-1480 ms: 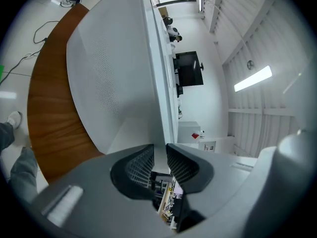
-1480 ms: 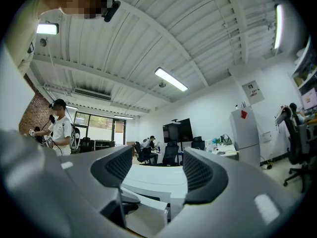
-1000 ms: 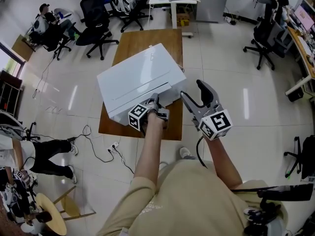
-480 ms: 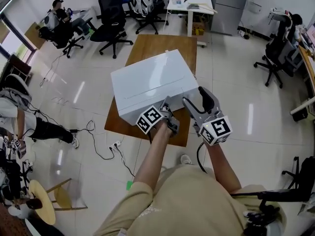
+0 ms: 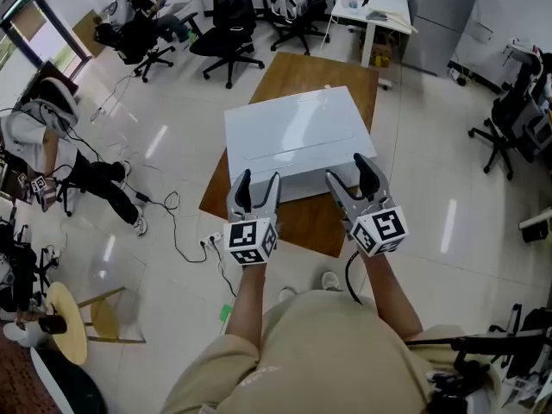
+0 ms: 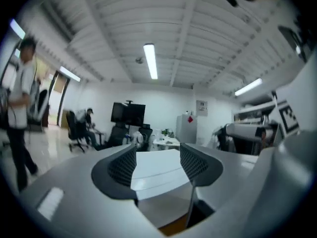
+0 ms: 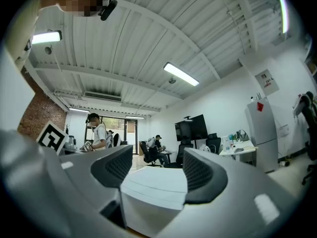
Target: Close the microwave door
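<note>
My left gripper (image 5: 259,182) hangs before the microwave (image 5: 297,136), jaws just opening, nothing between them. My right gripper (image 5: 348,172), also before it, is released and empty.

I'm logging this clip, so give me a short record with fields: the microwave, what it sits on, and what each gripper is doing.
microwave: white box, no door seen swinging out in the head view
table: brown wood, carries the microwave
left gripper: held in the air at the microwave's near edge, not touching it; jaws have just been opening, gripping nothing
right gripper: beside the left one, jaws apart, gripping nothing
background: office chairs behind the table
</note>
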`<state>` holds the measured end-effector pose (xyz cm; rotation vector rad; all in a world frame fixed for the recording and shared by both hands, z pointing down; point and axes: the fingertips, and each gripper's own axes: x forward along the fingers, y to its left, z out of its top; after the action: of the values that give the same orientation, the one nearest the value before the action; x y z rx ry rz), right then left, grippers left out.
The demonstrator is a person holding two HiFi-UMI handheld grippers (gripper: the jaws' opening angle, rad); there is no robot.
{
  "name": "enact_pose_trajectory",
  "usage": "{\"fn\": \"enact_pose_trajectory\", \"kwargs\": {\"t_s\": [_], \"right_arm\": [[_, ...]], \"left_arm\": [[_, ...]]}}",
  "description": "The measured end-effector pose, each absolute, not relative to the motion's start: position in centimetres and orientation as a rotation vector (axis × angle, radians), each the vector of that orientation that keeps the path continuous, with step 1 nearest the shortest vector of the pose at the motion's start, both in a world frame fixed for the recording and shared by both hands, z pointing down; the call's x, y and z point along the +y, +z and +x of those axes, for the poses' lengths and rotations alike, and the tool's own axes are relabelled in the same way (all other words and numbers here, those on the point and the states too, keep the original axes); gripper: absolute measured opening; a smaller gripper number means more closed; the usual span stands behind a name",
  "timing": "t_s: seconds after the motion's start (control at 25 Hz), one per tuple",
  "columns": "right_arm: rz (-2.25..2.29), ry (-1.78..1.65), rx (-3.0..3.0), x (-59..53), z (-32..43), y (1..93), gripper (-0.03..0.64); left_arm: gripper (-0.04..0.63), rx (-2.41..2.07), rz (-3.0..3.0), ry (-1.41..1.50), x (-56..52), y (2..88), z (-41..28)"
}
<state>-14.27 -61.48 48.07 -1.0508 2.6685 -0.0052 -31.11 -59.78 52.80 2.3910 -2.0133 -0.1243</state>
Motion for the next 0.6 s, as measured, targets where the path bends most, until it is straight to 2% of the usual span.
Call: {"fn": "enact_pose_trajectory", "kwargs": {"t_s": [0.12,0.28,0.6], "right_arm": [[-1.176,0.071,2.662,-61.9,-14.2,48.7,0.305],[-1.255,0.061,2.629,-62.3,-14.2,49.1,0.306],[-1.264,0.064,2.617,-58.1,-16.5,48.8,0.307]], "left_arm": [[0.283,-2.31,2.416,0.092,-57.7,50.9,-33.1],[0.354,-2.391,2.375,0.076,-56.0,50.1,-34.9],[0.354,-2.386,2.42,0.029,-51.6,49.2,-36.3]]}}
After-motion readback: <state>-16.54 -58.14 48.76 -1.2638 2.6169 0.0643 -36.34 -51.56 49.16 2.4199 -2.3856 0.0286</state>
